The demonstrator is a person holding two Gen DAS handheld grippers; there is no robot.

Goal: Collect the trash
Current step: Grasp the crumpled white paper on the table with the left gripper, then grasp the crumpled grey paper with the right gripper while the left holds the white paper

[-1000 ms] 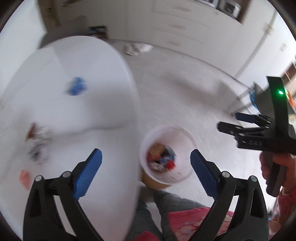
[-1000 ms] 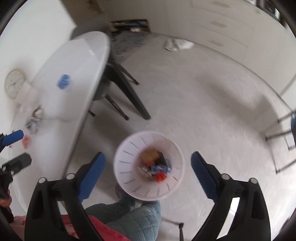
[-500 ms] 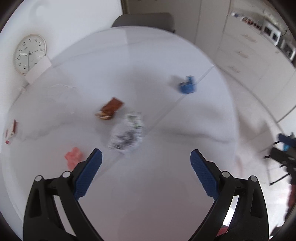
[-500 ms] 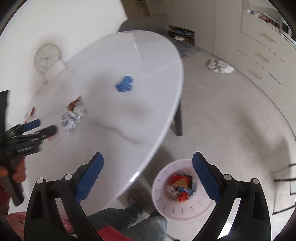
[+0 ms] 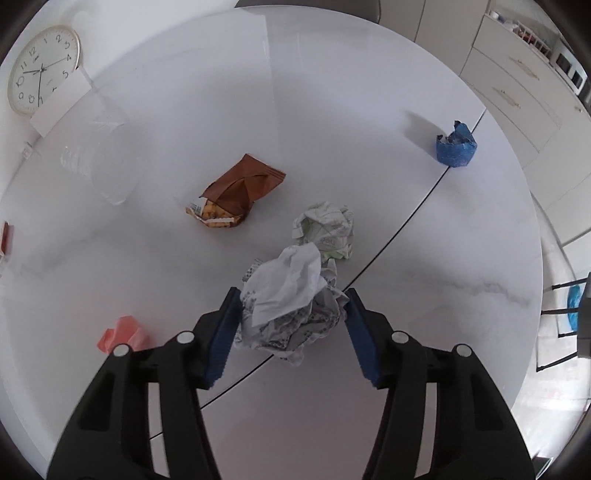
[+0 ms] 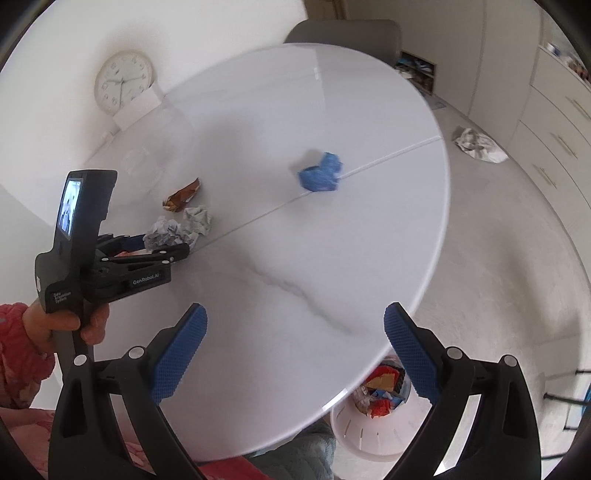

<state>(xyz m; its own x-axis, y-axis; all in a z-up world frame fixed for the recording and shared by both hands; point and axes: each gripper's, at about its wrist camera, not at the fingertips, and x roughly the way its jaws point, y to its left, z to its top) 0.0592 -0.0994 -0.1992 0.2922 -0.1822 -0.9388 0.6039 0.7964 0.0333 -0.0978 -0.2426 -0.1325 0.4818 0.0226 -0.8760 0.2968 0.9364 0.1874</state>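
Observation:
My left gripper is closed around a crumpled white printed paper ball on the white round table; its pads touch both sides. It also shows in the right wrist view. A second paper ball lies just beyond. A brown snack bag, a pink scrap and a blue crumpled wad lie on the table. My right gripper is open and empty over the table's near edge. The white trash bin with trash stands on the floor below.
A clear plastic cup lies on the table's left. A clock leans on the wall. A crumpled paper lies on the floor near white cabinets. A grey chair stands behind the table.
Both grippers swung from the bin up to the table. My left gripper moved in and closed on the printed paper ball. My right gripper stayed open.

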